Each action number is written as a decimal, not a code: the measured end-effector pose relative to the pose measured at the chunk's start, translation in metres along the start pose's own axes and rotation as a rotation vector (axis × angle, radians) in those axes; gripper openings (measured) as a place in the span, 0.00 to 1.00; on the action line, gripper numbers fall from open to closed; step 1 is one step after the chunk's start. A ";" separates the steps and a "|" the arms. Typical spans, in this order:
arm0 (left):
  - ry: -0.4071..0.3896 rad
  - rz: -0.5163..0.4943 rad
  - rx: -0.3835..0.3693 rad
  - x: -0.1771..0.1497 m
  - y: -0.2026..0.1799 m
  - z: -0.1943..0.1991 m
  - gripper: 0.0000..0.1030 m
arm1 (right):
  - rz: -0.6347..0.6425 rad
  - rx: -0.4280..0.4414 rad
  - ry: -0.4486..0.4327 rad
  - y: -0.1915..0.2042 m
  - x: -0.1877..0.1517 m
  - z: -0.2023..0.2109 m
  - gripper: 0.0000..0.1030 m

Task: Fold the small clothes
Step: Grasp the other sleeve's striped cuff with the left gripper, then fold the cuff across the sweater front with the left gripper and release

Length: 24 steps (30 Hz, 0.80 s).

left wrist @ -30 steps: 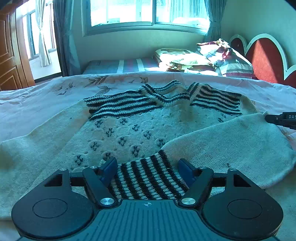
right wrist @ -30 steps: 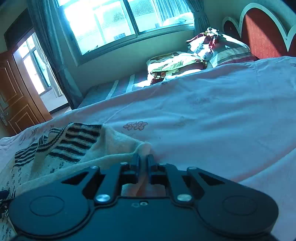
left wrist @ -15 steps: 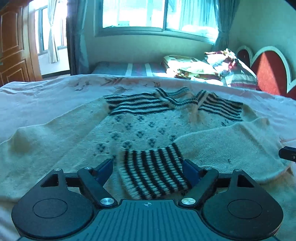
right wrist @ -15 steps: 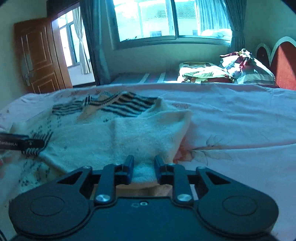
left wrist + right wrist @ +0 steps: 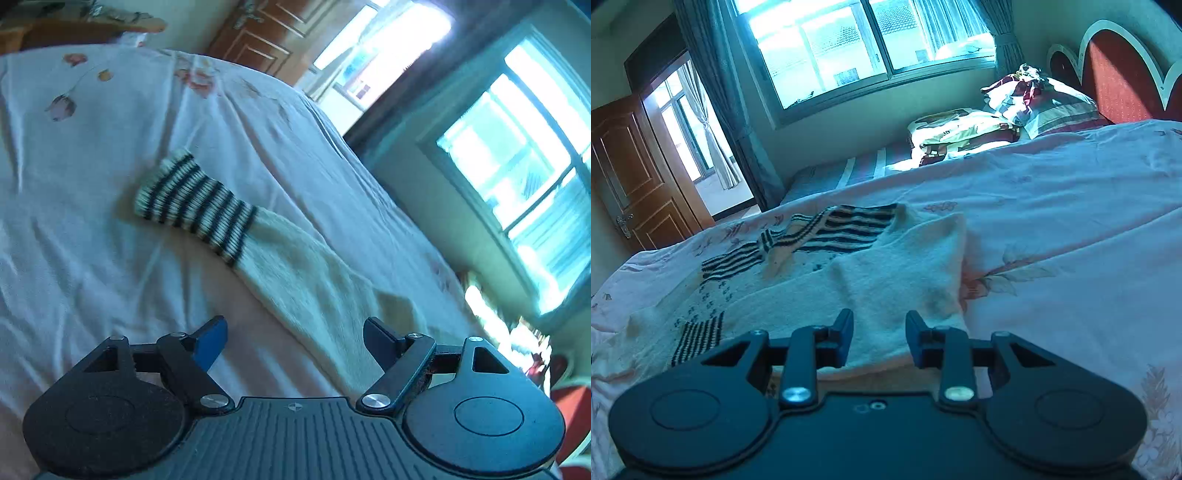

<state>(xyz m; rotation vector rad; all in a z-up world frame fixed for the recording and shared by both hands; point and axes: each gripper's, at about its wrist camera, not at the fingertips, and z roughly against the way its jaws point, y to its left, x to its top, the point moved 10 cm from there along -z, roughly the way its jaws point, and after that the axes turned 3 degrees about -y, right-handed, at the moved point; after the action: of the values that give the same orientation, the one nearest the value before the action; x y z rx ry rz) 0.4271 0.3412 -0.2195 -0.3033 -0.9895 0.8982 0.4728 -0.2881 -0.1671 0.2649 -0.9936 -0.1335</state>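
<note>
A small cream knit sweater (image 5: 798, 284) with black stripes at collar and cuffs lies flat on the bed. Its right sleeve (image 5: 905, 273) is folded across the body, its striped cuff (image 5: 698, 334) lying on the front. My right gripper (image 5: 879, 334) is open, its jaws apart just above the folded sleeve's near edge. In the left wrist view the other sleeve (image 5: 306, 280) lies stretched out on the sheet, ending in a striped cuff (image 5: 195, 203). My left gripper (image 5: 295, 338) is open wide and empty, tilted, with the sleeve running past its right finger.
The bed is covered by a pale floral sheet (image 5: 1071, 240). Pillows and folded bedding (image 5: 1015, 114) lie by the red headboard (image 5: 1123, 88). A window (image 5: 868, 44) and a wooden door (image 5: 631, 177) stand beyond the bed.
My left gripper swung away from the folded cuff to the other, outstretched sleeve and tilted. My right gripper let go of the folded sleeve and opened wider.
</note>
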 end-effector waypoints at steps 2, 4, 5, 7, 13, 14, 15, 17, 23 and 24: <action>-0.024 0.075 -0.029 0.011 0.012 -0.010 0.79 | 0.003 0.009 -0.010 0.016 0.005 0.000 0.31; -0.047 0.131 -0.055 0.021 0.016 -0.021 0.79 | 0.004 0.015 -0.020 0.029 0.009 -0.001 0.31; -0.059 0.157 -0.068 0.026 0.019 -0.025 0.79 | 0.002 0.015 -0.022 0.034 0.011 -0.002 0.31; -0.068 0.174 -0.048 0.034 0.025 -0.036 0.63 | -0.015 0.016 -0.027 0.041 0.014 -0.003 0.31; -0.059 0.212 -0.022 0.044 0.048 -0.055 0.04 | -0.067 -0.002 -0.025 0.041 0.015 -0.003 0.31; -0.068 0.136 -0.026 0.045 0.033 -0.051 0.04 | -0.072 -0.007 -0.024 0.038 0.014 -0.002 0.31; -0.073 0.058 -0.047 0.043 0.014 -0.047 0.04 | -0.074 -0.013 -0.026 0.036 0.013 -0.001 0.31; -0.055 -0.127 -0.096 0.031 -0.037 -0.040 0.04 | -0.082 -0.024 -0.029 0.030 0.012 0.000 0.31; 0.071 -0.507 -0.293 -0.064 -0.203 -0.037 0.04 | -0.118 -0.037 -0.040 0.015 0.009 0.009 0.31; 0.089 -0.554 -0.315 -0.084 -0.225 -0.037 0.04 | -0.123 -0.038 -0.043 0.012 0.009 0.011 0.31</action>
<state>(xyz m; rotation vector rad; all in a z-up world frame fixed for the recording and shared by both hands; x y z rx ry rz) 0.5531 0.1432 -0.1550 -0.3094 -1.0587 0.2233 0.4682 -0.2805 -0.1501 0.2888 -1.0169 -0.2706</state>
